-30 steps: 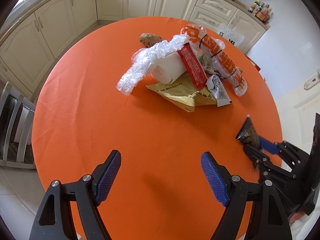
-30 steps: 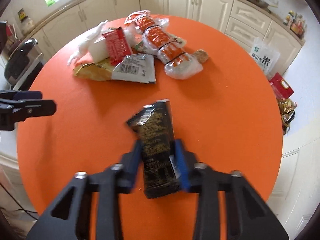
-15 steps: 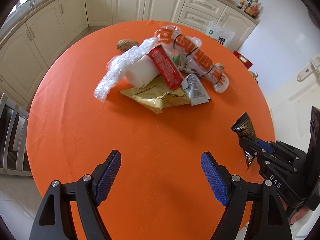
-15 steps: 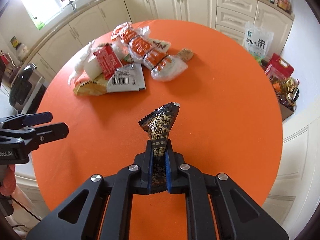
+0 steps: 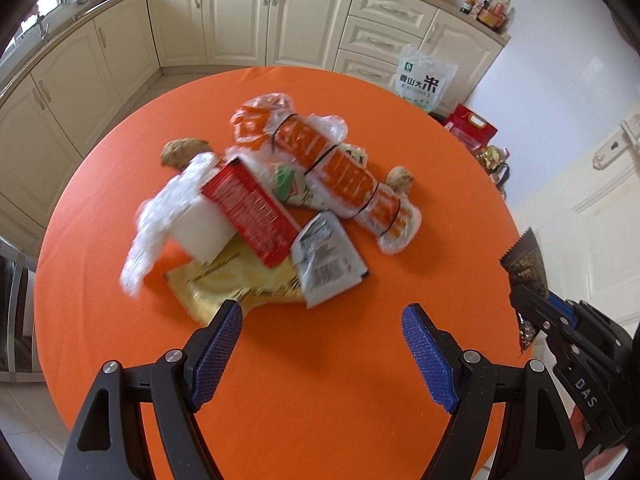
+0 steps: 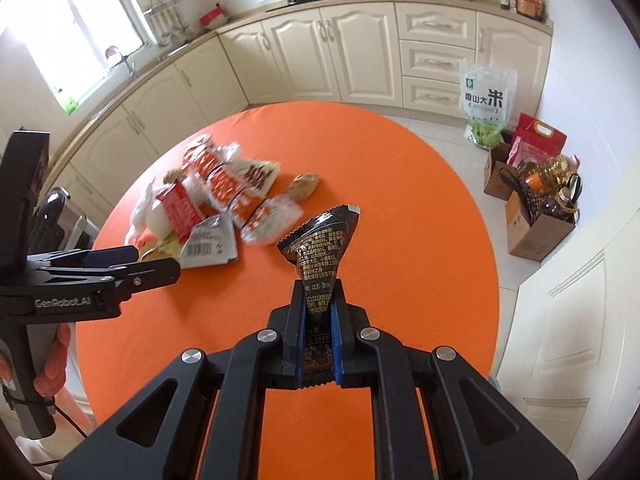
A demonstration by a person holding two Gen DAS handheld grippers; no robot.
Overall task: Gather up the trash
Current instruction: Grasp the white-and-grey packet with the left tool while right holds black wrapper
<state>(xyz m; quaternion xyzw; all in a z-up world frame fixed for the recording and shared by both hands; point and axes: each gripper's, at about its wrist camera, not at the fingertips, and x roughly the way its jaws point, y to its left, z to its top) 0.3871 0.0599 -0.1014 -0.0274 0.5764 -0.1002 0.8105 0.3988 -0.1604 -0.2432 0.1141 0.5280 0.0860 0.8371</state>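
A pile of trash lies on the round orange table (image 5: 320,360): a red wrapper (image 5: 250,212), a silver packet (image 5: 326,264), a gold packet (image 5: 228,284), a white roll in clear plastic (image 5: 200,228) and a long orange-and-clear bag (image 5: 332,164). My left gripper (image 5: 322,348) is open and empty, just short of the pile's near edge. My right gripper (image 6: 319,312) is shut on a black snack wrapper (image 6: 320,248) and holds it above the table; it also shows at the right of the left wrist view (image 5: 528,280).
Two brown lumps (image 5: 182,152) (image 5: 400,178) lie beside the pile. Cream kitchen cabinets (image 5: 240,20) ring the far side. A rice bag (image 6: 486,104) and boxes with bottles (image 6: 536,216) stand on the floor to the right. A chair (image 5: 16,312) is at left.
My right gripper closed on the black wrapper and lifted it off the table. My left gripper moved forward towards the pile, still open.
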